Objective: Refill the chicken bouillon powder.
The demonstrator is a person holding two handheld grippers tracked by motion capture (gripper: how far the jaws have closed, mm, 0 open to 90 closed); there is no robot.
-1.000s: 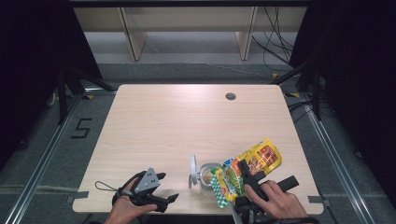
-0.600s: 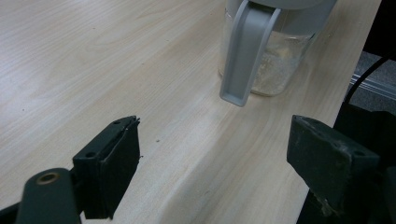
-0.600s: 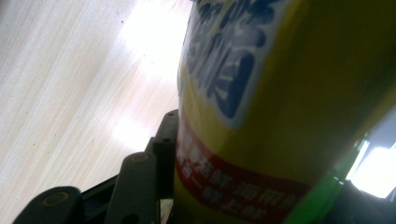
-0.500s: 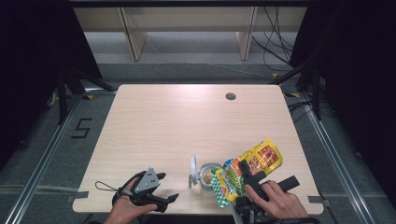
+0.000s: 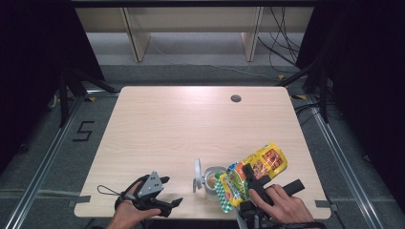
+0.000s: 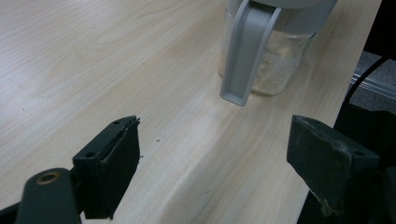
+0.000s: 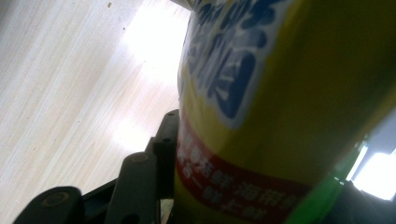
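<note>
You've got a yellow snack bag [image 5: 258, 167] w/ red and orange panels, a green-and-white checked end, blue lettering on a white patch and a red band w/ pale characters [image 7: 261, 130]. Your jar [image 5: 210, 181] is clear w/ tan powder inside, lid and flap handle light grey [image 6: 245, 51], on a pale blond wood-grain table [image 5: 191, 124] w/ a grey round hole. Both your grippers are black: left gripper [image 5: 157, 202] w/ a grey plate on top, right gripper [image 5: 250, 183] black too; floor is dark grey w/ a black "5".
</note>
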